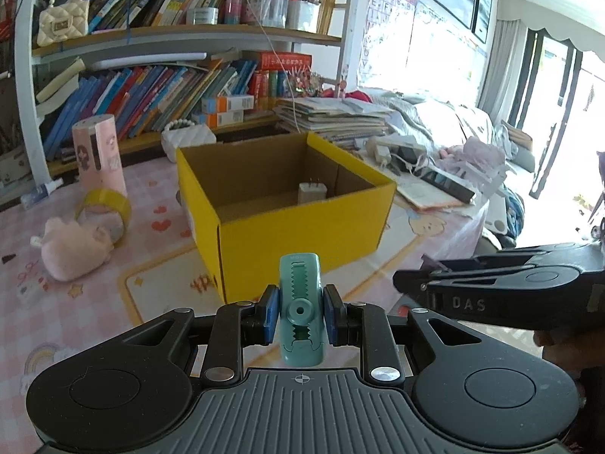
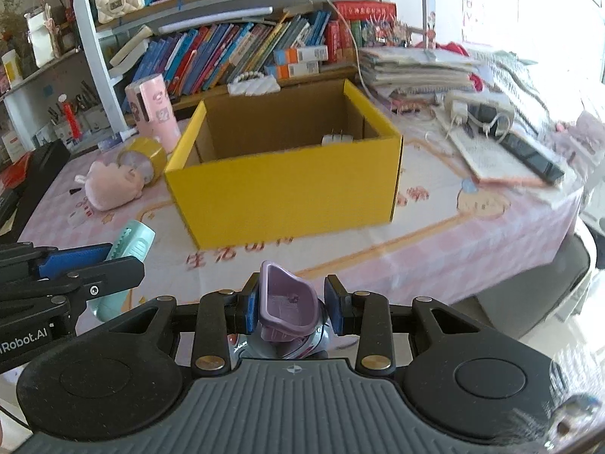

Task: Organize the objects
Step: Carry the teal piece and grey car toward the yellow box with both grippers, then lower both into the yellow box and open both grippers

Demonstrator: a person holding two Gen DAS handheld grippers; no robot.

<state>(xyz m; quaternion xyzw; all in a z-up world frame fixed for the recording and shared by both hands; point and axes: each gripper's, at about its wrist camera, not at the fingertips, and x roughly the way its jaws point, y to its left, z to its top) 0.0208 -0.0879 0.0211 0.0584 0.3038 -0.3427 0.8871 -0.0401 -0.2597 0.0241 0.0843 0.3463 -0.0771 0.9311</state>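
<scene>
An open yellow cardboard box [image 1: 298,223] [image 2: 287,189] stands in the middle of the pink table. A white charger plug [image 1: 312,192] [image 2: 336,138] lies inside it. My left gripper [image 1: 300,312] is shut on a teal toothed clip [image 1: 301,308], held above the table in front of the box; the clip also shows in the right wrist view [image 2: 130,244]. My right gripper [image 2: 291,308] is shut on a purple plastic toy [image 2: 287,308], held in front of the box, right of the left gripper.
A pink plush [image 1: 73,249] [image 2: 111,185], a yellow tape roll [image 1: 107,210] [image 2: 145,157] and a pink cylinder [image 1: 100,151] [image 2: 151,111] lie left of the box. Books, a power strip [image 2: 480,108] and a black remote [image 1: 448,185] lie at the right. Bookshelves stand behind.
</scene>
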